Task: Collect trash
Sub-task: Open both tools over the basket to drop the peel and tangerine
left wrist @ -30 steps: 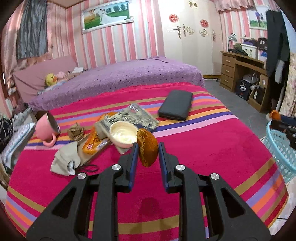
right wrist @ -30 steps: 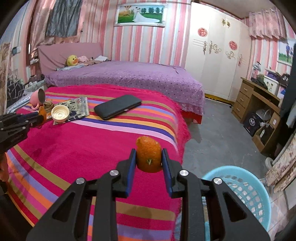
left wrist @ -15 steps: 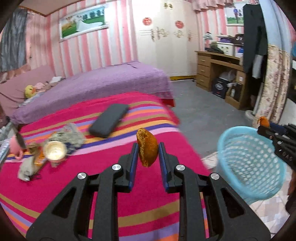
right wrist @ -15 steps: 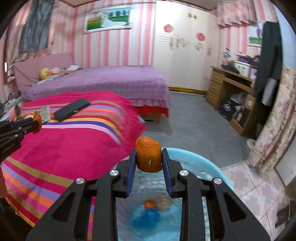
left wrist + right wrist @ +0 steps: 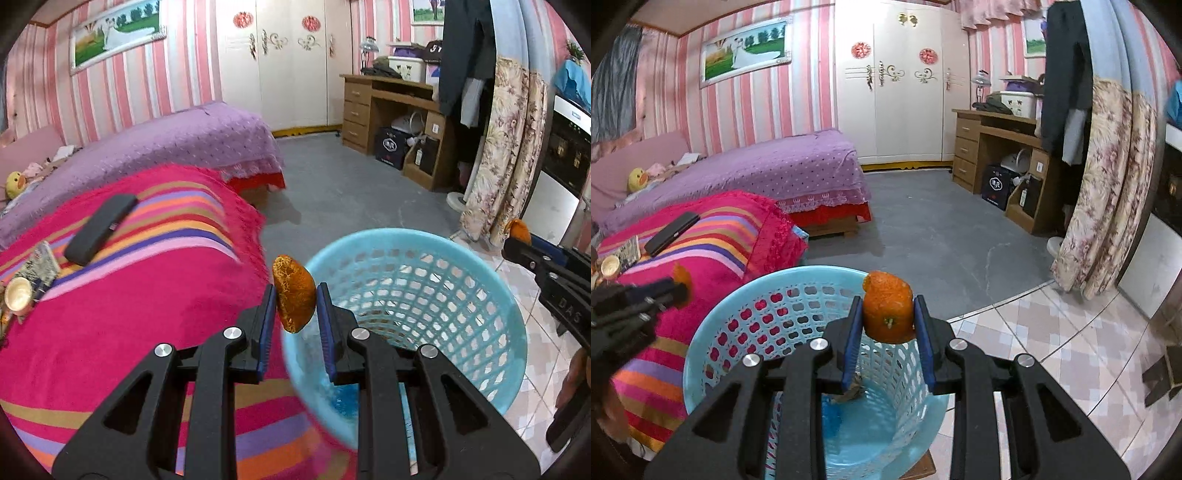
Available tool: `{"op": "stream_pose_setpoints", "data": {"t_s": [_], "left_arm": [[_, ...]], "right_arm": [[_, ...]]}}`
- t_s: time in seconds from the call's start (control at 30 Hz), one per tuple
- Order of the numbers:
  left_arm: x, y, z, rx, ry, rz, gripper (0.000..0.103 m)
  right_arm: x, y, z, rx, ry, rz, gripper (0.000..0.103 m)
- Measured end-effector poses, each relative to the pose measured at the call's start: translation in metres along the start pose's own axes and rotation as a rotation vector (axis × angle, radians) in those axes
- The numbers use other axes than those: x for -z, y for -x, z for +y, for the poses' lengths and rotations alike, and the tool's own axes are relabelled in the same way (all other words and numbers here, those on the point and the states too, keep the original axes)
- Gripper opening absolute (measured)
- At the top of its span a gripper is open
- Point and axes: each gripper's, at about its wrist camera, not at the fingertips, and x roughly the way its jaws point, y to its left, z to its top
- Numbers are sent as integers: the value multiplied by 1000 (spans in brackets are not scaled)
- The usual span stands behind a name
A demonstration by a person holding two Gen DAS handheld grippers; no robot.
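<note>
My left gripper (image 5: pixel 295 310) is shut on a brownish-orange peel (image 5: pixel 293 301) at the near left rim of the light blue mesh basket (image 5: pixel 443 295). My right gripper (image 5: pixel 887 317) is shut on a brighter orange peel (image 5: pixel 887 312), held over the same basket (image 5: pixel 746 317), which holds some scraps at its bottom. The right gripper (image 5: pixel 517 240) shows at the right edge of the left wrist view, the left gripper (image 5: pixel 681 286) at the left edge of the right wrist view.
The striped pink bed (image 5: pixel 129 295) lies left of the basket, with a black case (image 5: pixel 99 229), a small bowl (image 5: pixel 16 299) and a printed packet (image 5: pixel 40 262) on it. A purple bed (image 5: pixel 757 173), wooden desk (image 5: pixel 997 155) and floral curtain (image 5: pixel 1108 184) stand beyond the grey floor.
Both grippers swung right, away from the striped bed, and now hang at the blue basket. Each still holds its peel.
</note>
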Motion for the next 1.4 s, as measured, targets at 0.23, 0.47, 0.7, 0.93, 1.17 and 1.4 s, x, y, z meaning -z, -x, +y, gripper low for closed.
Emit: {"op": "stream_pose_setpoints", "data": {"t_s": [0.23,0.47,0.7,0.93,1.17,1.4], "left_arm": [[-4,-19,-22,34,-11,43,24],[-7,-6,-18,-25,-38,-39,75],[-10,15,23,-91,-8,-87,91],[-5,34,61,-146,31,-113,94],[1,53,93,-204,25,-137,95],[5,84,138,-242,56,-176,96]], "right_arm": [[1,-5,-1,-3,2,5,28],[5,-8,-3,1,-6,17,28],[5,-11,2,-6,3,20,28],[0,-18,24,-2,39,23,29],[-3,-26,42,20,43,50,70],[-16,-6,68,14,75,-15,93]]}}
